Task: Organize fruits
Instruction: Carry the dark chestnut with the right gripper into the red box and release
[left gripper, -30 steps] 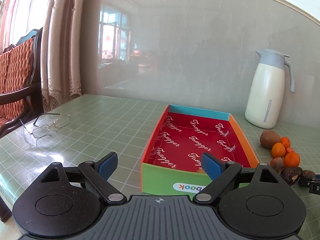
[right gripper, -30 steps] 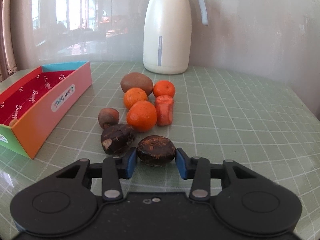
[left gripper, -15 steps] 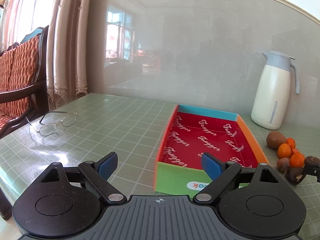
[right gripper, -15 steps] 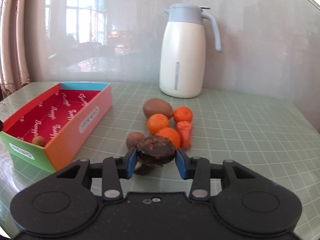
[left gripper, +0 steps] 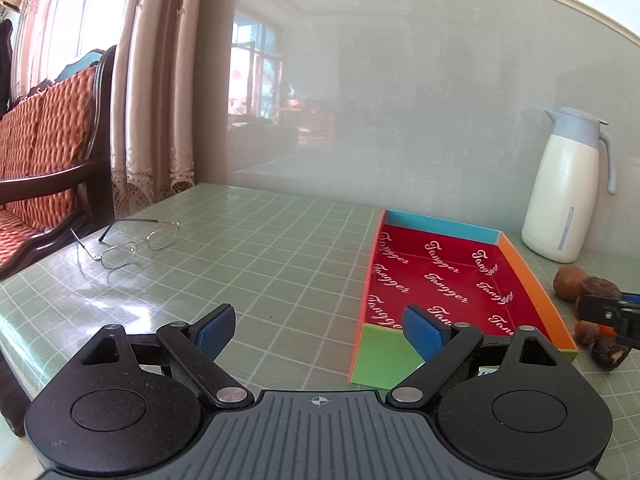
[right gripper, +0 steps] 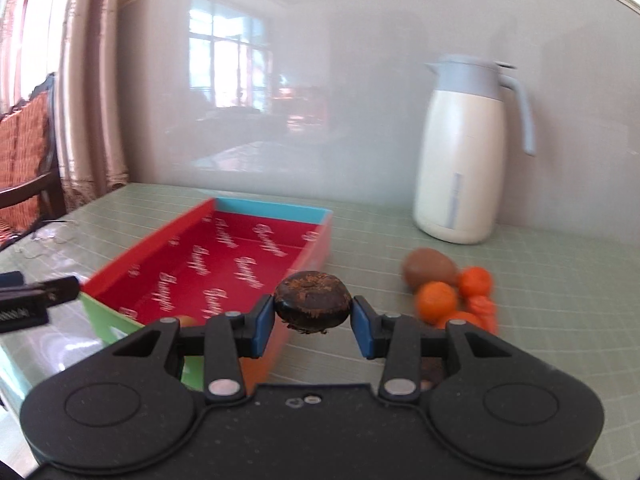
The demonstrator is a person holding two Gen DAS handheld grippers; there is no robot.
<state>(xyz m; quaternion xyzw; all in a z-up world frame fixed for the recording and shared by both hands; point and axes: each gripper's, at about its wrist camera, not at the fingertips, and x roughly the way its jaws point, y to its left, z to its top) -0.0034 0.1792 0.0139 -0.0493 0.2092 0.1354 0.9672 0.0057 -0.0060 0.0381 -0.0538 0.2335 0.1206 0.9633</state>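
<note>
My right gripper (right gripper: 313, 316) is shut on a dark brown round fruit (right gripper: 313, 300) and holds it in the air just over the right wall of the red-lined box (right gripper: 224, 256). A small brown fruit (right gripper: 186, 320) lies in the box's near corner. On the table to the right lie a kiwi (right gripper: 430, 274), two oranges (right gripper: 436, 302) and an orange-red piece (right gripper: 482, 310). My left gripper (left gripper: 320, 328) is open and holds nothing, low over the table by the box's (left gripper: 440, 276) near left corner. The right gripper (left gripper: 608, 308) with the dark fruit (left gripper: 600, 286) shows at the right edge of the left wrist view.
A white thermos jug (right gripper: 464, 160) stands behind the fruits against the wall. Wire-framed glasses (left gripper: 128, 246) lie on the green checked table at the left. A wooden chair with a red cushion (left gripper: 40, 160) stands beyond the table's left edge.
My right gripper has lifted the dark fruit off the table and carried it left toward the box. The left gripper has drifted slightly left, still open.
</note>
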